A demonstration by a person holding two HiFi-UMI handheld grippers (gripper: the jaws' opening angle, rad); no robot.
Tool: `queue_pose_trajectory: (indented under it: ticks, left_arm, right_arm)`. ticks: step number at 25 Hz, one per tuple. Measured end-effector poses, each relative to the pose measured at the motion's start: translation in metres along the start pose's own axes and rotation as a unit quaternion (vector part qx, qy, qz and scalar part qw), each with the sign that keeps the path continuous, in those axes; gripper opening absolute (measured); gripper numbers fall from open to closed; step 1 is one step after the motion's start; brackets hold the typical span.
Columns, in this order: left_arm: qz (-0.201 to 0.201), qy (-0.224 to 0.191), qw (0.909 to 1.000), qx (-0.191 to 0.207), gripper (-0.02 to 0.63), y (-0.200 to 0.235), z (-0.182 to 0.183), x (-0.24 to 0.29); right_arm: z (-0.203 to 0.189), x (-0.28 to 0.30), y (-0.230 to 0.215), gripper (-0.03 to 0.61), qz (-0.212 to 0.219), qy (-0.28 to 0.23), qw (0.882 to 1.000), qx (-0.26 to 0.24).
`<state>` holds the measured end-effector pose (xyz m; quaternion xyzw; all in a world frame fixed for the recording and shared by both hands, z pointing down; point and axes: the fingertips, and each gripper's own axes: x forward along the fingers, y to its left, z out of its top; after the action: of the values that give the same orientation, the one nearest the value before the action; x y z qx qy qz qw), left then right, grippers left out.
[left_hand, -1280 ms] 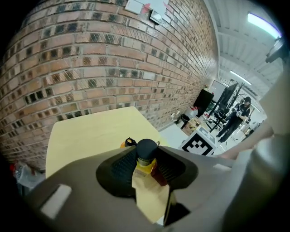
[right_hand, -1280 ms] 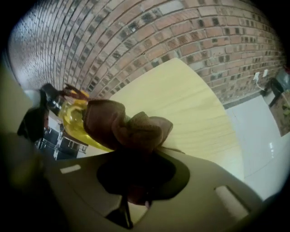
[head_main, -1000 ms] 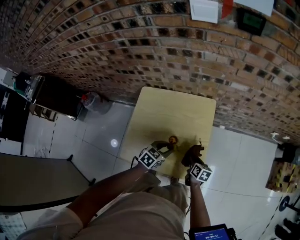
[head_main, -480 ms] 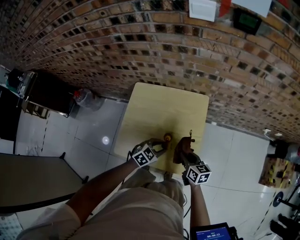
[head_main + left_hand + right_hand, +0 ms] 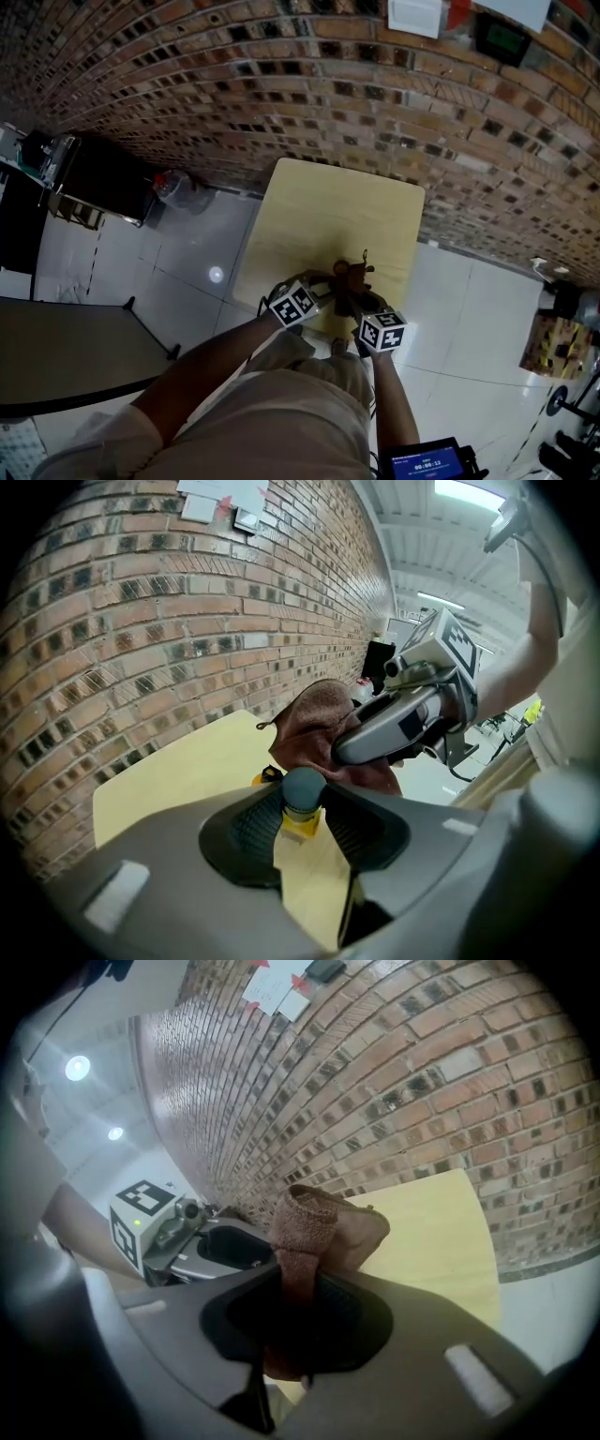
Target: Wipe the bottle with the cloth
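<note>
Wiping seems ready to start. The left gripper (image 5: 302,825) has its jaws clamped on the small yellow bottle (image 5: 302,799) over the near end of the bench (image 5: 328,211). The right gripper (image 5: 298,1324) pinches the brown cloth (image 5: 323,1227) in its jaws, just beside the bottle. I'd press the loose fold against the bottle's side and stroke along it, with the bottle held firm.

I see a workshop-like hall: rough red-brown brick wall (image 5: 281,94), glossy white floor tiles (image 5: 187,267), bright ceiling strip lights (image 5: 464,489).
</note>
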<state>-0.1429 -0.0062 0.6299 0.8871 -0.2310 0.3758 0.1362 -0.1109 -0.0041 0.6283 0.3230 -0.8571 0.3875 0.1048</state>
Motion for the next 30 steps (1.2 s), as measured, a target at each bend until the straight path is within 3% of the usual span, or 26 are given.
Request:
queue_pose_trajectory:
  ticks: [8, 14, 30]
  left_arm:
    - [-0.004, 0.004, 1.0000, -0.003, 0.160, 0.002, -0.003, -0.003]
    - [-0.008, 0.011, 0.9999, 0.000, 0.160, 0.001, -0.004, -0.004]
    - [-0.011, 0.017, 0.9997, 0.012, 0.160, 0.001, -0.002, -0.003]
  right_arm:
    - [-0.009, 0.028, -0.008, 0.069, 0.003, 0.034, 0.999, 0.015]
    - [-0.025, 0.039, -0.024, 0.069, -0.034, 0.064, 0.997, 0.025]
    - [-0.043, 0.046, -0.050, 0.068, -0.069, 0.059, 0.993, 0.080]
